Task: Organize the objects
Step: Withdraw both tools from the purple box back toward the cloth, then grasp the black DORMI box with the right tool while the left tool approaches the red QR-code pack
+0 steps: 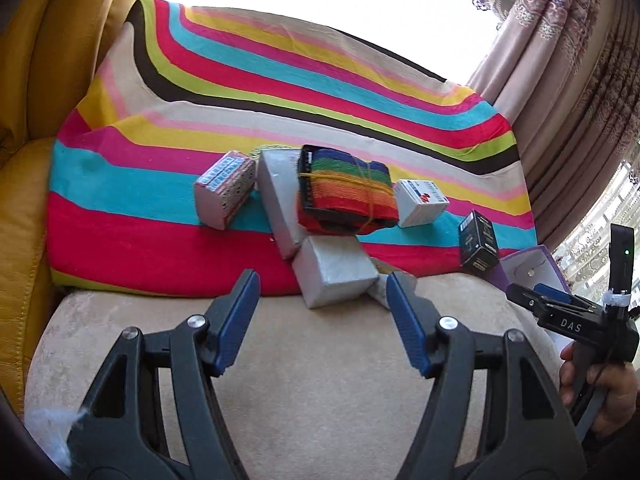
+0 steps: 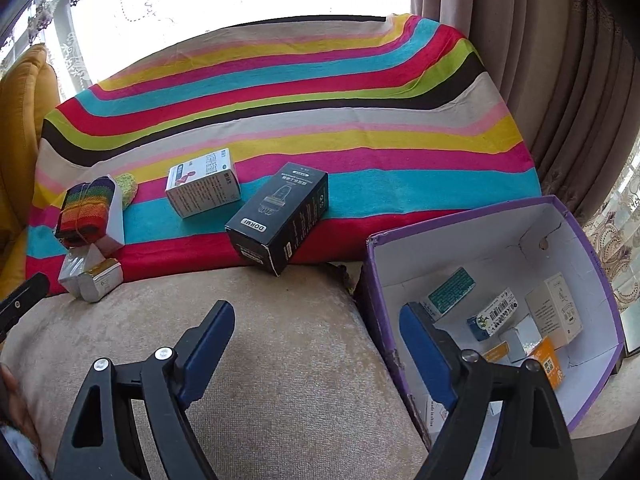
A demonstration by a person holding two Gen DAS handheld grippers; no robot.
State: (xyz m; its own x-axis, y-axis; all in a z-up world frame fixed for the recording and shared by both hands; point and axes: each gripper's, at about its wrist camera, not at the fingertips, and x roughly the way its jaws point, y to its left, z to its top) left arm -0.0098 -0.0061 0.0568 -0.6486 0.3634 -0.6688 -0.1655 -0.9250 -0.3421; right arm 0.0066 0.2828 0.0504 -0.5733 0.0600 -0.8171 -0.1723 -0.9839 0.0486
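My left gripper (image 1: 322, 296) is open and empty, just short of a grey wrapped packet (image 1: 334, 274) at the edge of the striped cloth (image 1: 168, 236). Behind it lie a rainbow strap bundle (image 1: 346, 190), a tall grey packet (image 1: 276, 200), a pink-patterned box (image 1: 226, 188), a white medicine box (image 1: 420, 202) and a black box (image 1: 478, 244). My right gripper (image 2: 316, 328) is open and empty over the beige cushion, beside a purple box (image 2: 576, 216) holding several small cartons. The black DORMI box (image 2: 280, 216) lies ahead of it, the white box (image 2: 202, 188) further back.
A yellow sofa back (image 1: 36, 80) rises on the left. Curtains (image 2: 540, 80) hang on the right behind the purple box. The beige cushion (image 2: 280, 360) spreads under both grippers. The right gripper also shows in the left wrist view (image 1: 524, 294).
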